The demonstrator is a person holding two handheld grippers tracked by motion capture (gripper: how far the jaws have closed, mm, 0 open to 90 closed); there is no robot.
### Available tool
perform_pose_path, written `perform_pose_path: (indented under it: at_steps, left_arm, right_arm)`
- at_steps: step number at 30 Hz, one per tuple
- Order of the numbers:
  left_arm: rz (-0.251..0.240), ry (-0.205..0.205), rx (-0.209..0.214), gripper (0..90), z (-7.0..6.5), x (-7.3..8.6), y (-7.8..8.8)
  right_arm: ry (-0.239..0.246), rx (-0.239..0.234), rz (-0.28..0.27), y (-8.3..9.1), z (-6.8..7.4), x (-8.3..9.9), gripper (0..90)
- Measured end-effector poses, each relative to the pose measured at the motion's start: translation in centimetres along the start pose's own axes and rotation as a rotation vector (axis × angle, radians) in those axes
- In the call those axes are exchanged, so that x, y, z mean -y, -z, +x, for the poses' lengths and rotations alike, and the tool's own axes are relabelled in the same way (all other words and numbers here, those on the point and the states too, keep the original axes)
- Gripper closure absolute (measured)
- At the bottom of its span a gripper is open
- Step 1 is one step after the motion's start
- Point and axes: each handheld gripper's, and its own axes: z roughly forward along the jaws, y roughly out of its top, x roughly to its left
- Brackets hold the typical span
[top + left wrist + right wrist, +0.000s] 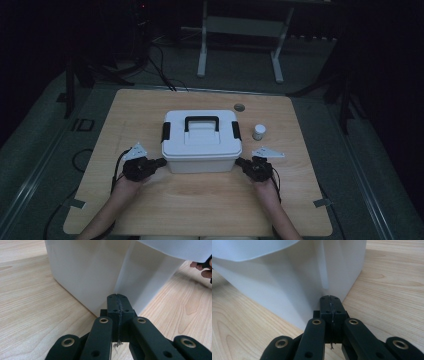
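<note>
Wooden table (200, 200) carries a white plastic box (201, 142) lying between my two claws. My left claw (161, 162) sits clenched at its near-left bottom corner, my right claw (239, 161) clenched at the near-right corner, nothing gripped. Walls look stiff, smooth, likely slippery; the black handle (202, 121) on the lid seems the surest hold. Small white jar (259, 131) stands beyond my right claw.

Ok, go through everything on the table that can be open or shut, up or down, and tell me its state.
White storage box: lid on.
Box handle: folded flat on the lid.
Side latches: down, it seems.
Small white jar: upright, cap on.
Left gripper: shut, empty, at the box's corner.
Right gripper: shut, empty, at the other corner.
</note>
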Motion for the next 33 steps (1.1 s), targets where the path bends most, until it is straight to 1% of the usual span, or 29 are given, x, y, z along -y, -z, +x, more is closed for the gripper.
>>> perform_pose_path:
  at_steps: [1, 3, 7, 11, 14, 15, 16, 17, 18, 19, 20, 21, 22, 23, 24, 25, 26, 27, 28, 29, 30, 31, 32, 33]
  left_arm:
    - [-0.002, 0.01, 0.005, 89.5, 0.1, 0.0, 0.0]
    - [-0.007, 0.011, 0.006, 89.4, 0.3, 0.1, 0.0]
    - [-0.003, 0.003, 0.001, 89.5, 0.4, 0.1, 0.0]
    - [-0.001, 0.008, 0.0, 89.4, 0.4, 0.0, 0.0]
    - [-0.001, 0.016, 0.006, 89.1, 0.6, 0.0, 0.1]
    - [0.001, 0.021, 0.0, 86.1, 0.7, 0.0, 0.1]
    - [0.003, 0.033, 0.011, 81.5, 0.9, 0.1, 0.2]
    - [0.012, 0.04, 0.021, 78.2, 1.1, 0.2, 0.2]
    - [0.021, 0.039, 0.021, 75.9, 1.2, 0.3, 0.4]
    - [0.031, 0.038, 0.017, 72.1, 1.3, 0.4, 0.5]
    - [0.048, 0.047, 0.012, 65.9, 1.4, 0.5, 0.7]
    - [0.06, 0.056, 0.009, 57.7, 1.6, 0.6, 0.9]
    - [0.058, 0.058, -0.001, 53.1, 1.8, 0.8, 1.3]
    - [0.058, 0.065, -0.007, 48.1, 2.0, 0.9, 1.6]
    - [0.068, 0.075, -0.014, 43.9, 2.3, 0.9, 1.9]
    - [0.073, 0.075, -0.021, 37.3, 2.5, 0.9, 2.3]
    - [0.073, 0.073, -0.031, 37.3, 2.7, 1.0, 2.7]
    - [0.07, 0.078, -0.034, 36.6, 2.9, 0.9, 3.0]
    - [0.069, 0.077, -0.029, 34.0, 3.1, 0.8, 3.4]
    - [0.068, 0.074, -0.036, 32.0, 3.3, 0.7, 3.8]
    - [0.065, 0.068, -0.035, 31.9, 3.5, 0.6, 4.1]
    - [0.063, 0.068, -0.025, 31.5, 3.7, 0.4, 4.4]
    - [0.063, 0.068, -0.025, 29.9, 3.7, 0.4, 4.4]
    - [0.065, 0.07, -0.021, 29.9, 4.1, 0.0, 5.0]
  right_arm:
    - [0.001, 0.0, -0.001, 0.0, 0.0, 0.0, 90.0]
    - [-0.004, -0.017, 0.0, 0.0, 0.0, 0.1, 90.0]
    - [0.002, -0.016, 0.001, 0.0, 0.1, 0.1, 90.0]
    - [0.008, -0.01, 0.005, 0.0, 0.2, 0.0, 90.0]
    - [0.004, -0.02, -0.001, 0.0, 0.1, 0.1, 90.0]
    - [0.006, -0.022, 0.0, 0.0, 0.0, 0.1, 90.0]
    - [0.014, -0.023, 0.001, 0.0, 0.0, 0.1, 90.0]
    - [0.023, -0.013, -0.001, 0.1, 0.0, 0.0, 89.8]
    - [0.031, 0.0, -0.006, 0.2, 0.0, 0.1, 88.6]
    - [0.029, -0.003, -0.006, 0.3, -0.1, 0.1, 85.1]
    - [0.026, -0.006, -0.008, 0.5, -0.3, 0.1, 80.4]
    - [0.018, -0.001, -0.017, 0.7, -0.6, 0.2, 70.5]
    - [0.012, -0.003, -0.024, 1.0, -0.8, 0.4, 61.0]
    - [0.013, -0.013, -0.031, 1.2, -1.0, 0.5, 50.3]
    - [0.017, -0.028, -0.044, 1.5, -1.3, 0.6, 39.0]
    - [0.022, -0.036, -0.049, 2.1, -1.5, 0.9, 26.9]
    - [0.022, -0.036, -0.049, 2.1, -1.5, 0.9, 26.9]
    - [0.033, -0.043, -0.05, 2.4, -1.6, 1.1, 20.9]
    - [0.04, -0.036, -0.052, 2.7, -1.7, 1.2, 17.0]
    - [0.04, -0.032, -0.05, 3.0, -1.7, 1.4, 16.9]
    - [0.046, -0.042, -0.042, 3.5, -1.7, 1.7, 15.8]
    - [0.049, -0.044, -0.046, 3.7, -1.8, 1.8, 14.1]
    - [0.049, -0.044, -0.046, 3.7, -1.8, 1.8, 14.1]
    - [0.043, -0.039, -0.05, 4.1, -1.9, 2.1, 14.2]
